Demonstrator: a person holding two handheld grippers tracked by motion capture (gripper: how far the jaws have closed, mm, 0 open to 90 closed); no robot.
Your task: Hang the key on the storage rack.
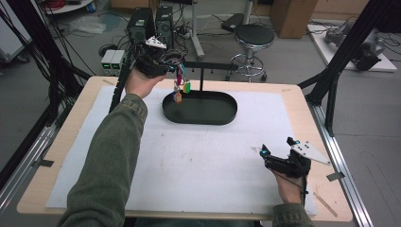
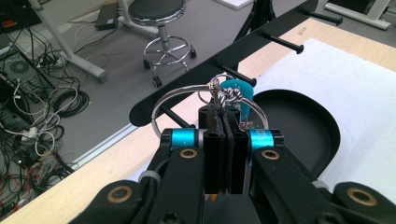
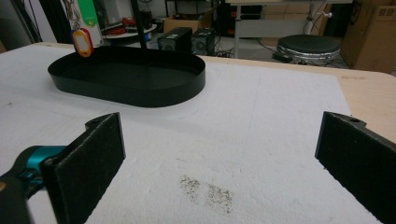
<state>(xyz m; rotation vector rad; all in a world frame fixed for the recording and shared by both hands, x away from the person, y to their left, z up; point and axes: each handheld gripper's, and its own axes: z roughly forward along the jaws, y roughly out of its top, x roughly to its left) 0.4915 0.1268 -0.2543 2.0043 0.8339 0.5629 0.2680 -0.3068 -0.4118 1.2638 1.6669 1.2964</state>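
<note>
1. We see the left gripper [image 1: 176,66] raised over the far left end of the tray [image 1: 222,118], jaws pinched tight on a key ring [image 2: 187,100].
2. Tags [image 1: 181,88] dangle from the ring: a green one, an orange one lowest, hanging just above the tray's left rim.
3. From the left gripper view, we note the ring close to the black rack [image 2: 243,56] with its pegs, beyond the tray's far side.
4. The right gripper [image 1: 279,152] rests at the near right of the white mat [image 1: 198,161], well apart from the tray.
5. Its jaws stand wide, nothing between them.
</note>
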